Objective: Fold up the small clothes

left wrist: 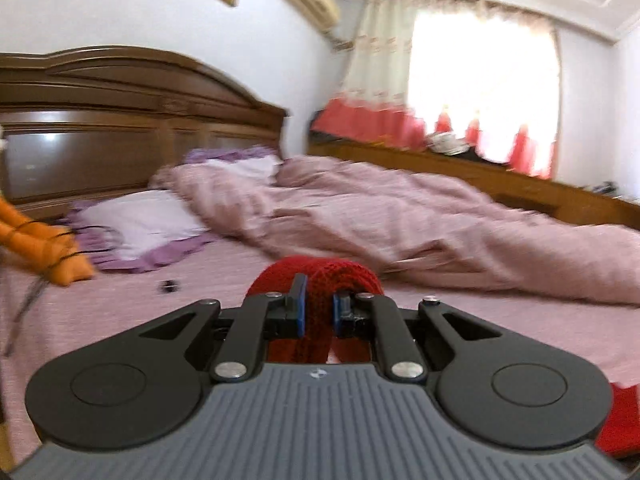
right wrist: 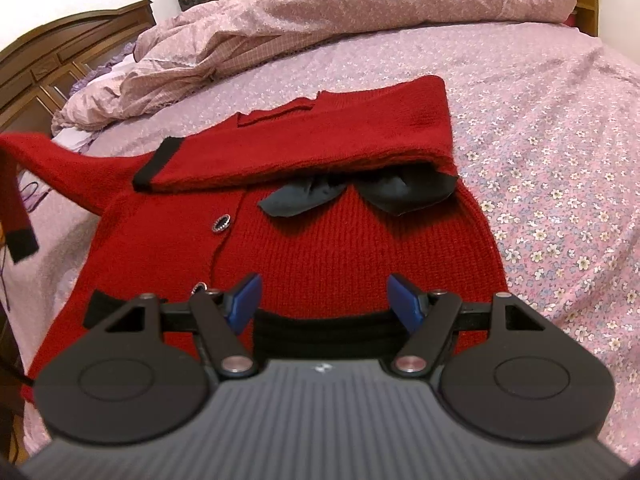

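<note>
A small red knit cardigan (right wrist: 320, 240) with black trim, buttons and a dark bow (right wrist: 360, 196) lies on the floral pink bedsheet (right wrist: 540, 160). One sleeve (right wrist: 304, 144) is folded across its chest. The other sleeve (right wrist: 48, 164) is pulled up off the bed at the left, its black cuff (right wrist: 22, 244) hanging. My left gripper (left wrist: 318, 312) is shut on a bunched fold of that red sleeve (left wrist: 316, 280), raised above the bed. My right gripper (right wrist: 326, 300) stands open just above the cardigan's black hem (right wrist: 320, 332), nothing pinched between its blue pads.
A rumpled pink duvet (left wrist: 400, 220) covers the far half of the bed. Purple-edged pillows (left wrist: 140, 224) lie by the wooden headboard (left wrist: 120, 120). An orange cloth (left wrist: 44, 248) sits at the left. A low wooden cabinet (left wrist: 520, 184) runs under the curtained window.
</note>
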### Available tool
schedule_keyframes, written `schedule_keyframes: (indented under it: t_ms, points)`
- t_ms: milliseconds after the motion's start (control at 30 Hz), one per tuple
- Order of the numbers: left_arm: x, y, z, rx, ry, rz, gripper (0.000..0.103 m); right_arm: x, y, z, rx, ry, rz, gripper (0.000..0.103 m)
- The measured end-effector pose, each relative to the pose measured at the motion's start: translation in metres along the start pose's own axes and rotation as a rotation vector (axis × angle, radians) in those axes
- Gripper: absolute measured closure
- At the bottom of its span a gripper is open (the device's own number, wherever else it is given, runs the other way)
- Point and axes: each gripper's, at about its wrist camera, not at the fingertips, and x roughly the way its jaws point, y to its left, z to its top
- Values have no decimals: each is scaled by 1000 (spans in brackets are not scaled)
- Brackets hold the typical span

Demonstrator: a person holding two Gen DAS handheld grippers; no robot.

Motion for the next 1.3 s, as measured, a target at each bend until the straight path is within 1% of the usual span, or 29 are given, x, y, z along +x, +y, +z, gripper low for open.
schedule_keyframes:
  t_ms: [100,167,233,333,467,633,800,833,867,900,933,967,1067,1133,1233,1300]
  points:
    - [-2,-31,1,10,9,-95,89,-2,-3,-2,9,-3,2,32]
    - [-4,-54,-5,27,25,-149,89,-2,-5,-3,17,-2,1,31]
    - [-5,-77,-17,57,50,-190,89,-2,-8,-4,27,-2,-1,31]
    - [-1,-103,-38,96,95,-239,89,-3,-13,-5,42,-4,-5,31]
    - [13,-133,-67,153,168,-284,89,-3,-20,-7,60,-4,-15,31]
    - [35,-158,-103,216,272,-321,88,-2,-27,-9,80,2,-20,31]
    - [45,-168,-130,279,348,-341,87,0,-31,-10,86,7,-26,31]
    - [46,-169,-134,290,365,-344,83,0,-31,-11,89,8,-27,32]
    - [44,-167,-136,301,376,-342,75,0,-32,-11,91,9,-27,32]
    - [43,-168,-139,311,387,-337,69,1,-32,-11,91,10,-28,31]
    - [44,-168,-141,321,397,-324,56,1,-33,-12,92,11,-29,31]
    - [40,-165,-142,325,400,-309,45,1,-33,-12,93,12,-29,31]
    - [33,-157,-141,323,398,-297,32,2,-32,-12,93,14,-29,31]
    - [29,-148,-139,299,406,-308,27,2,-31,-12,89,13,-29,31]
    - [17,-137,-128,262,412,-322,17,0,-29,-11,82,7,-29,31]
    - [6,-130,-122,263,398,-314,15,-1,-27,-10,75,3,-28,31]
